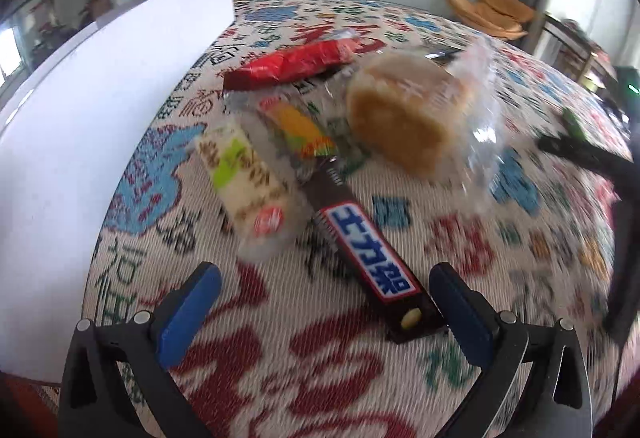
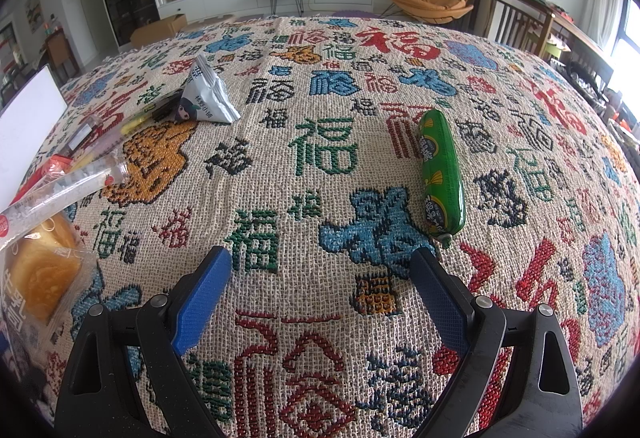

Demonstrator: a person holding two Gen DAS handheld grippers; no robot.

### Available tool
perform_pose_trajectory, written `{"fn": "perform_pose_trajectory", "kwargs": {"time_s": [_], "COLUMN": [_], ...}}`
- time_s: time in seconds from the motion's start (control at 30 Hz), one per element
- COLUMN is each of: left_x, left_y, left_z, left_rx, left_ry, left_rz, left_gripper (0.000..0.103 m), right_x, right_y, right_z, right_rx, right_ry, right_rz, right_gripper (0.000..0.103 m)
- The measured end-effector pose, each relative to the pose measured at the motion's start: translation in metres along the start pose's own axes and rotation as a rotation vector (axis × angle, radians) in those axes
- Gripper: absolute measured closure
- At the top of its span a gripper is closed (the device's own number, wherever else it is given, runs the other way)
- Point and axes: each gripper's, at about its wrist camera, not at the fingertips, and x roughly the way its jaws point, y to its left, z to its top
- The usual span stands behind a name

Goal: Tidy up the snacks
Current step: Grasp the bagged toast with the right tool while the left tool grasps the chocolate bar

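In the left wrist view my left gripper [image 1: 326, 280] is open and empty, low over the patterned cloth. A brown chocolate bar [image 1: 368, 254] lies between its fingers, its near end by the right finger. Beyond lie a cream wrapped snack [image 1: 248, 190], a clear packet with yellow filling [image 1: 296, 126], a red packet [image 1: 296, 64] and a bagged round bread [image 1: 412, 114]. In the right wrist view my right gripper [image 2: 324, 266] is open and empty. A green sausage [image 2: 440, 170] lies just ahead to its right. A white triangular packet [image 2: 208, 98] and the bagged bread [image 2: 40, 270] lie to the left.
A white box [image 1: 100, 110] stands along the left side of the table; its corner shows in the right wrist view [image 2: 32, 118]. The other gripper's dark frame [image 1: 616, 174] is at the right in the left wrist view. The patterned tablecloth [image 2: 320, 118] covers the table.
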Motion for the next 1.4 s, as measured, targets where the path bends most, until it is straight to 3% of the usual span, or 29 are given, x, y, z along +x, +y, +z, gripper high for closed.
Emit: {"fn": "perform_pose_trajectory", "kwargs": {"time_s": [0.1, 0.23, 0.37, 0.43, 0.5, 0.57, 0.63, 0.73, 0.87, 0.9, 0.97, 1.1, 1.23, 1.27, 1.33, 1.4], "left_x": [-0.005, -0.003, -0.004, -0.007, -0.009, -0.013, -0.017, -0.021, -0.026, -0.027, -0.027, -0.031, -0.040, -0.037, -0.027, -0.017], "left_y": [0.007, -0.003, -0.001, 0.002, 0.007, 0.016, 0.030, 0.050, 0.072, 0.076, 0.081, 0.075, 0.045, 0.032, 0.004, -0.015], "left_z": [-0.008, -0.011, -0.012, -0.013, -0.012, -0.010, -0.008, -0.008, -0.013, -0.014, -0.014, -0.013, -0.013, -0.009, 0.000, 0.007], "left_rx": [0.033, 0.091, 0.110, 0.128, 0.118, 0.072, 0.002, -0.086, -0.173, -0.194, -0.224, -0.205, -0.147, -0.117, -0.055, -0.009], "left_ry": [-0.018, -0.019, -0.021, -0.024, -0.015, -0.004, 0.003, 0.006, -0.004, -0.008, -0.010, -0.001, 0.004, 0.025, 0.074, 0.081], "left_rz": [-0.052, -0.002, -0.036, -0.062, -0.093, -0.140, -0.200, -0.267, -0.314, -0.334, -0.360, -0.361, -0.357, -0.345, -0.256, -0.138], "left_gripper": [0.000, 0.000, 0.000, 0.000, 0.000, 0.000, 0.000, 0.000, 0.000, 0.000, 0.000, 0.000, 0.001, 0.003, 0.029, 0.035], "right_x": [0.001, 0.001, -0.002, -0.014, -0.039, -0.058, -0.064, -0.048, -0.037, -0.041, -0.044, -0.069, -0.101, -0.107, -0.114, -0.116], "right_y": [0.001, 0.001, -0.001, 0.007, 0.035, 0.070, 0.100, 0.139, 0.161, 0.163, 0.166, 0.140, 0.085, 0.071, 0.047, 0.030], "right_z": [0.000, 0.001, 0.007, 0.010, 0.010, 0.008, 0.008, 0.013, 0.014, 0.012, 0.003, -0.031, -0.068, -0.076, -0.084, -0.081], "right_rx": [0.000, -0.002, 0.038, 0.029, -0.099, -0.278, -0.399, -0.507, -0.505, -0.503, -0.549, -0.549, -0.445, -0.420, -0.361, -0.307], "right_ry": [0.000, 0.000, 0.044, 0.065, 0.036, 0.054, 0.083, 0.140, 0.152, 0.155, 0.158, 0.175, 0.095, 0.069, 0.062, 0.078], "right_rz": [-0.001, -0.011, 0.001, 0.172, 0.327, 0.419, 0.456, 0.443, 0.432, 0.427, 0.408, 0.416, 0.293, 0.269, 0.263, 0.285], "right_gripper": [0.009, 0.010, 0.011, 0.013, 0.012, 0.012, 0.012, 0.012, 0.015, 0.027, 0.030, 0.031, 0.029, 0.028, 0.028, 0.028]}}
